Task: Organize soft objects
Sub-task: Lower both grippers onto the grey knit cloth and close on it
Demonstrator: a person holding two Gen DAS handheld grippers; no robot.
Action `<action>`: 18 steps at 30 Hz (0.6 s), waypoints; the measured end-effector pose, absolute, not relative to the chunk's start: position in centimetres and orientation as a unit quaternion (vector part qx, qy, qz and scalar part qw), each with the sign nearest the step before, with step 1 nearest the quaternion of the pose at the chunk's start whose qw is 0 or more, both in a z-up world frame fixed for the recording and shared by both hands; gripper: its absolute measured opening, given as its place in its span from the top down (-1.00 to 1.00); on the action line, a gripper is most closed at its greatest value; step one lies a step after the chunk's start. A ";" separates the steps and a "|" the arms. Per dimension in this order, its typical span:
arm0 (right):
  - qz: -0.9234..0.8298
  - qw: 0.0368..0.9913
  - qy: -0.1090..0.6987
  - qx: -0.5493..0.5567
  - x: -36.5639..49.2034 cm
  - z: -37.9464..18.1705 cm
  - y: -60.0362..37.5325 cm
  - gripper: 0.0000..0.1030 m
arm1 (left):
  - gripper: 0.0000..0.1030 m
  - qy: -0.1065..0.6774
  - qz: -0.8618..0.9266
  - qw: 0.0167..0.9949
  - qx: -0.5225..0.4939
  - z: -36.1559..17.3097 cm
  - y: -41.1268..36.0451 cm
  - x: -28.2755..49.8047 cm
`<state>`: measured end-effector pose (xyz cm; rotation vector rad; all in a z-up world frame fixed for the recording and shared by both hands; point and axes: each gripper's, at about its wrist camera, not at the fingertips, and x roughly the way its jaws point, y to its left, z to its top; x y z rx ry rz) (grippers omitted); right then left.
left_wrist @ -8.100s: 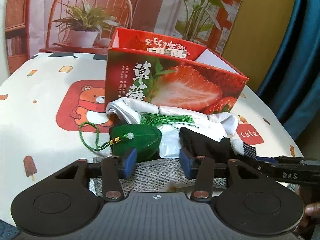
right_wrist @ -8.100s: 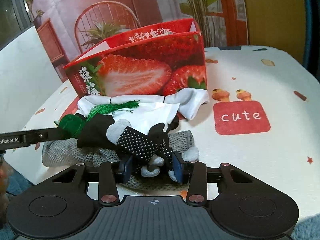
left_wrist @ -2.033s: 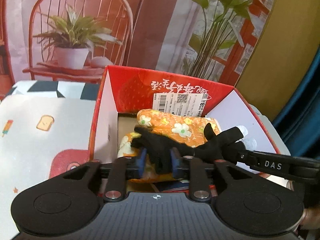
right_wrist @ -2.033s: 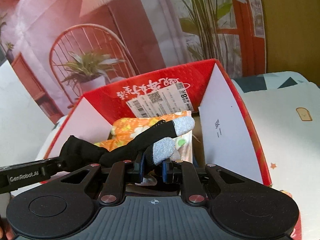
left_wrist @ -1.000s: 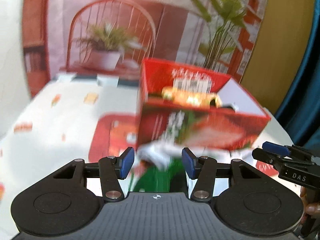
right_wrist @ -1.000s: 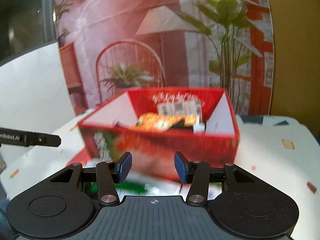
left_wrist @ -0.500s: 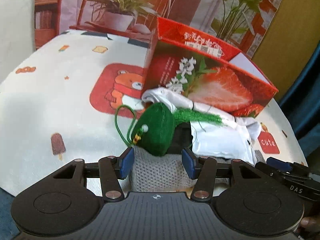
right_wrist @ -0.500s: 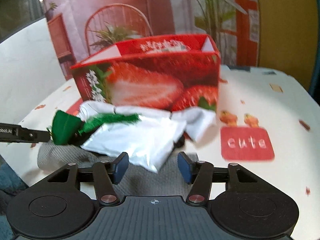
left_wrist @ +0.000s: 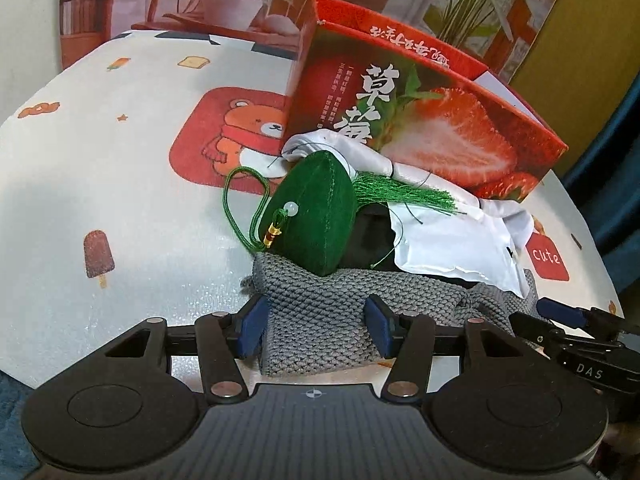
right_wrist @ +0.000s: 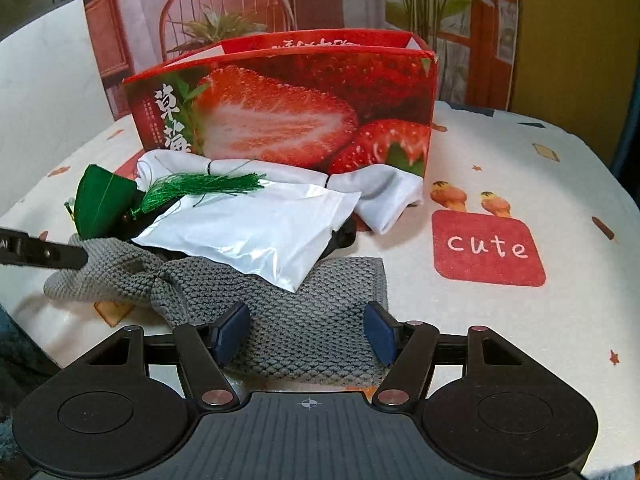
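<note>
A pile of soft things lies on the table in front of the red strawberry box [left_wrist: 424,120] [right_wrist: 288,108]. A grey knitted cloth [left_wrist: 320,320] [right_wrist: 304,320] lies lowest and nearest. On it rest a green sachet with a tassel [left_wrist: 316,216] [right_wrist: 100,204], a white pouch [left_wrist: 452,240] [right_wrist: 256,232], a black item [left_wrist: 368,236] under the pouch, and white cloth [right_wrist: 384,196] against the box. My left gripper [left_wrist: 316,326] is open, its fingers either side of the grey cloth's left end. My right gripper [right_wrist: 306,332] is open over the cloth's right end. Both are empty.
The tablecloth [left_wrist: 120,208] [right_wrist: 520,168] is white with cartoon prints, a bear patch [left_wrist: 224,136] on the left and a red "cute" patch [right_wrist: 488,248] on the right. The table's round edge is close on both sides. A yellow wall and blue curtain stand on the right.
Two seconds ago both grippers held a black glove over the open box. They let it go inside, drew back and came down to the pile; both now stand open low over the grey cloth.
</note>
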<state>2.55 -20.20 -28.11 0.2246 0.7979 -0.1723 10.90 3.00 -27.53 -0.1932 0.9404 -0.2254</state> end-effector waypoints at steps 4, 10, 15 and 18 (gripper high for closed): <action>-0.087 0.914 0.382 0.107 2.5 -28.1 -20.2 -0.18 | -0.10 0.449 -0.111 0.883 -0.076 -27.7 2.4 10.8; -0.100 0.915 0.377 0.109 2.4 -28.2 -20.4 -0.30 | -0.19 0.447 -0.119 0.884 -0.065 -27.9 2.2 10.8; -0.100 0.913 0.377 0.121 2.3 -28.4 -20.8 -0.32 | -0.19 0.446 -0.121 0.884 -0.069 -27.9 2.4 10.8; -0.101 0.911 0.379 0.126 2.4 -28.5 -21.0 -0.33 | -0.19 0.446 -0.120 0.885 -0.063 -27.9 2.2 10.7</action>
